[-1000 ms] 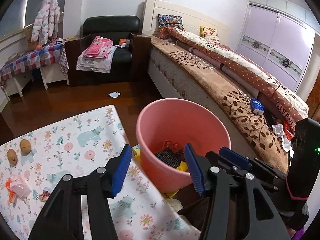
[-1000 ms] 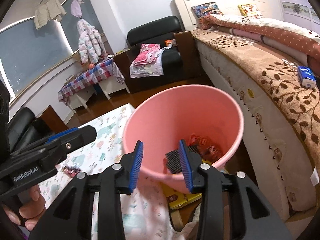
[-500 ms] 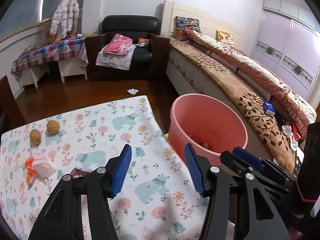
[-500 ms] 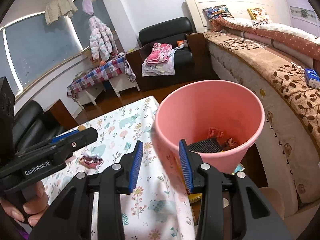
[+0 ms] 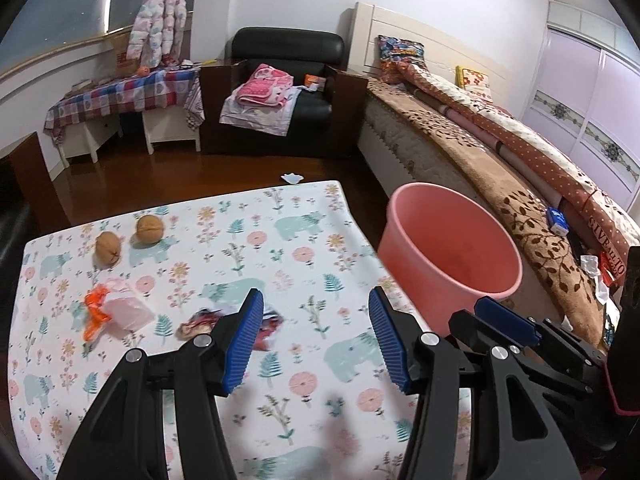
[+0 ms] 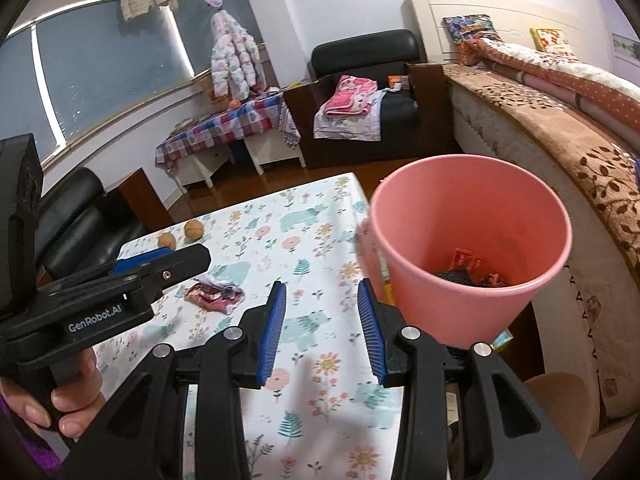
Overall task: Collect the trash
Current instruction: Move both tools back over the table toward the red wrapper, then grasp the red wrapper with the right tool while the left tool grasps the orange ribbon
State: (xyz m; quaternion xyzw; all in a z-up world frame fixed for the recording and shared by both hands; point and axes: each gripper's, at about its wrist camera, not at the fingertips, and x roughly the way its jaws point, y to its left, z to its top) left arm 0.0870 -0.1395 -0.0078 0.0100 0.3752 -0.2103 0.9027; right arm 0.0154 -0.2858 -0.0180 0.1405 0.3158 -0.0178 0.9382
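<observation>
Walnuts (image 5: 128, 240) and wrappers (image 5: 224, 326) are lying on the floral table (image 5: 304, 264) (bed (image 5: 472, 160) right); both grippers' jaws are gaping, empty.

My left tool (image 6: 160, 268) bore "GenRobot.AI" in white on its black side. The bedspread (image 5: 600, 236) read roughly "GIVE", the rest unreadable.
</observation>
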